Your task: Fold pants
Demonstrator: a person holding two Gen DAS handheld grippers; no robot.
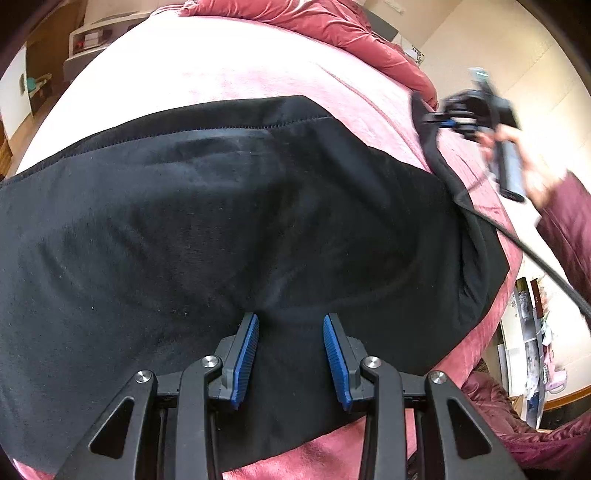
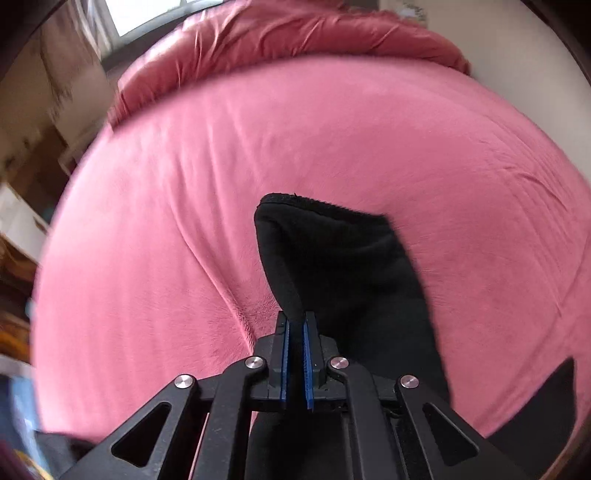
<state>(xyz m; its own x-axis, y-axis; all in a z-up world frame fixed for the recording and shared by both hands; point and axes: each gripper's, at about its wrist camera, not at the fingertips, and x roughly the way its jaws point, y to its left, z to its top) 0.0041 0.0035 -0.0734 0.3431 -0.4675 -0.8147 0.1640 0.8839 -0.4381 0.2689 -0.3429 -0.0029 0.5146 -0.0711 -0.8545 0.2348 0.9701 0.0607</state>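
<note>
Left wrist view: black pants (image 1: pixel 221 221) spread wide across a pink bed (image 1: pixel 229 62), filling the middle of the frame. Fabric is matte, fleece-like, with soft creases and a stitched seam along the upper edge. Left tongs (image 1: pixel 291 325) at lower centre stand open, ribbed blue pads (image 1: pixel 245 360) apart, tips down on the cloth where it puckers between them; no pinch visible. A crumpled darker pink quilt (image 1: pixel 332 26) sits at the top. Upper right: right tongs (image 1: pixel 430 118), blurred, held by a hand (image 1: pixel 517 155) in a maroon sleeve (image 1: pixel 569 218), with a pants edge rising to them and a black cable (image 1: pixel 535 254) trailing toward the lower right.

Right wrist view only shows the grip up close: right tongs (image 2: pixel 295 321) at lower centre closed on a narrow fold of the pants (image 2: pixel 332 258), blue pads nearly touching. A black flap with a hemmed edge stands up past the tips at centre frame. The velvety, lightly wrinkled bed (image 2: pixel 369 129) fills the rest.
</note>
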